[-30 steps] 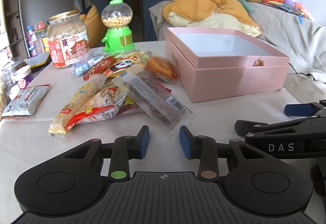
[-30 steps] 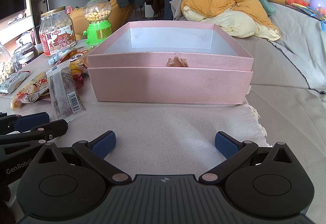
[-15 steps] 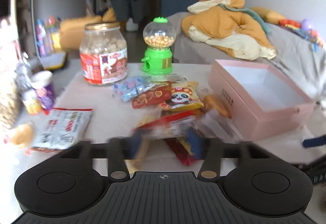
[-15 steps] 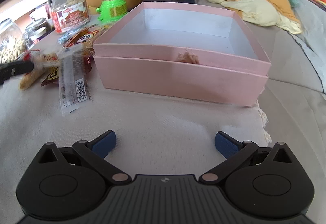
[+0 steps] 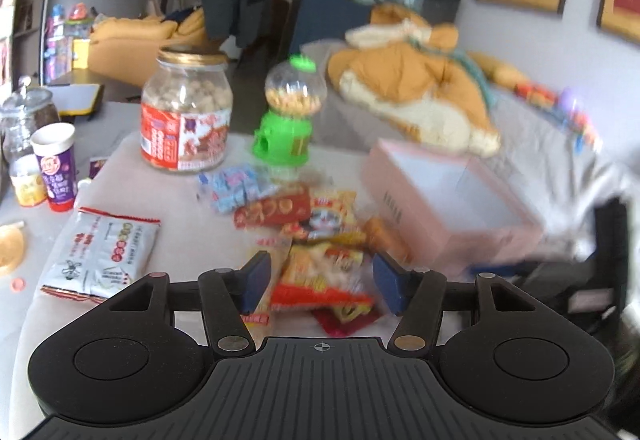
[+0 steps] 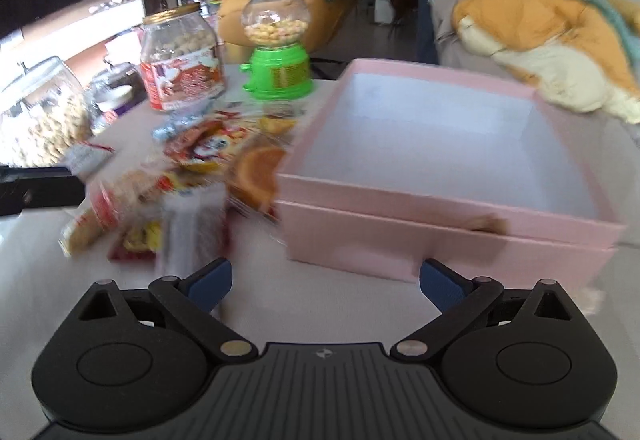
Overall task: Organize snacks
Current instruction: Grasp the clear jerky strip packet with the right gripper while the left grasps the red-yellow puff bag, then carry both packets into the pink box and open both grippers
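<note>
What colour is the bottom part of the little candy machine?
Bright green. The candy machine has a green base and cap with a clear globe; the right wrist view shows it best.

A loose heap of snack packets (image 5: pixel 316 232), red, yellow and pale blue, lies mid-frame on the table, blurred. A white sachet (image 5: pixel 102 254) lies flat, apart at lower left. The open pink box (image 6: pixel 444 164), empty inside, sits just right of the heap.

Bright daylight, heavy motion blur (fisheye-bent edges).
</note>
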